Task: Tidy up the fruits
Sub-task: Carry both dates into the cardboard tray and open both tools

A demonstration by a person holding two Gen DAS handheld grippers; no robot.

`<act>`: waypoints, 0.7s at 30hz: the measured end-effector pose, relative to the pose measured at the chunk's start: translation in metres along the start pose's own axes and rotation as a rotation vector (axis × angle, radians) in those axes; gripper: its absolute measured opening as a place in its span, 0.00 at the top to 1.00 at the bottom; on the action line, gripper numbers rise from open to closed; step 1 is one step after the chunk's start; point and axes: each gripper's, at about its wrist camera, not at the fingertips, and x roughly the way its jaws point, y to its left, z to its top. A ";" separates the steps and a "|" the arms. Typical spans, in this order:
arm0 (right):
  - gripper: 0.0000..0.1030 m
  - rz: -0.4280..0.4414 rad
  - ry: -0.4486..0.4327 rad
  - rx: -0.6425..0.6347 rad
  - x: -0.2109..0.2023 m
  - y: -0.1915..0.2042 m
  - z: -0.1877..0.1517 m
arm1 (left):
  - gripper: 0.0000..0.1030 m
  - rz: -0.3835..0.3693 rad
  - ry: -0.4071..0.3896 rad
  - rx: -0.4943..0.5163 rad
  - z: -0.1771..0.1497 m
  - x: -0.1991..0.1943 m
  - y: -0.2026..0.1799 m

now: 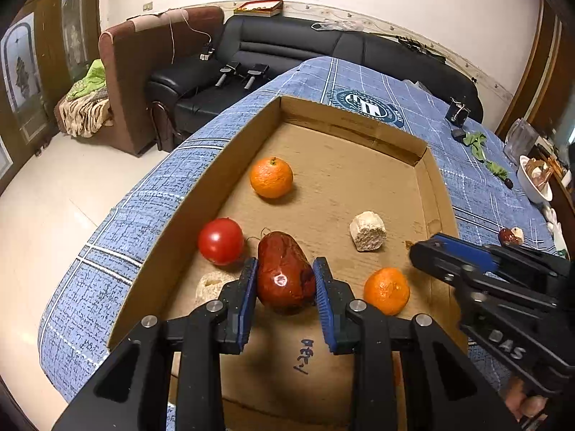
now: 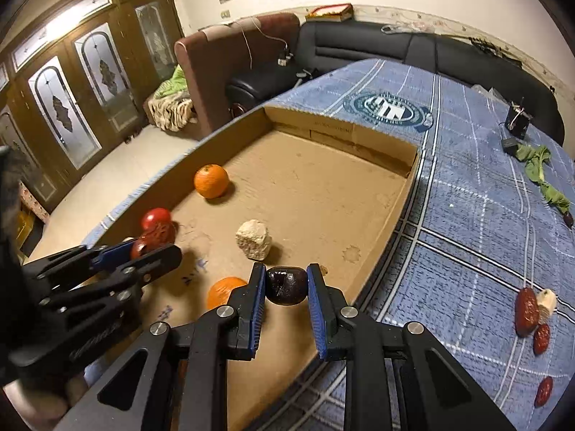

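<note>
since both carry fruit over the cardboard tray (image 1: 436,179), left gripper (image 1: 285,276) clamps red date (image 1: 284,273) upright, right gripper (image 2: 286,283) clamps dark date (image 2: 286,285) near the tray's right wall.

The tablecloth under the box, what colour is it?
Blue with white checked lines: the tablecloth shows best in the right wrist view.

The box (image 1: 201,194) is matt brown cardboard on a woven blue cloth (image 1: 118,230). The red date (image 1: 284,276) looks glossy and wrinkled, the tomato (image 1: 220,240) smooth and shiny, the oranges (image 1: 271,177) dimpled. The grippers (image 1: 285,305) are matt black plastic with ribbed blue pads (image 1: 248,305) and metal pins.
</note>
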 end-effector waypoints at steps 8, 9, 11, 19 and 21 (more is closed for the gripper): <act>0.74 -0.008 0.020 -0.002 0.013 0.001 0.002 | 0.56 -0.003 -0.014 -0.003 0.001 -0.005 0.002; 0.74 -0.009 0.018 -0.001 0.012 0.001 0.003 | 0.55 -0.001 -0.016 -0.007 0.001 -0.007 0.003; 0.74 -0.006 0.007 0.008 0.008 -0.001 0.004 | 0.51 -0.008 -0.022 -0.026 0.002 -0.011 0.005; 0.73 0.015 -0.103 0.109 -0.046 -0.027 -0.001 | 0.19 -0.082 -0.109 -0.081 0.003 -0.047 0.002; 0.73 0.009 -0.131 0.135 -0.061 -0.039 -0.006 | 0.19 -0.113 -0.114 -0.075 0.002 -0.053 -0.006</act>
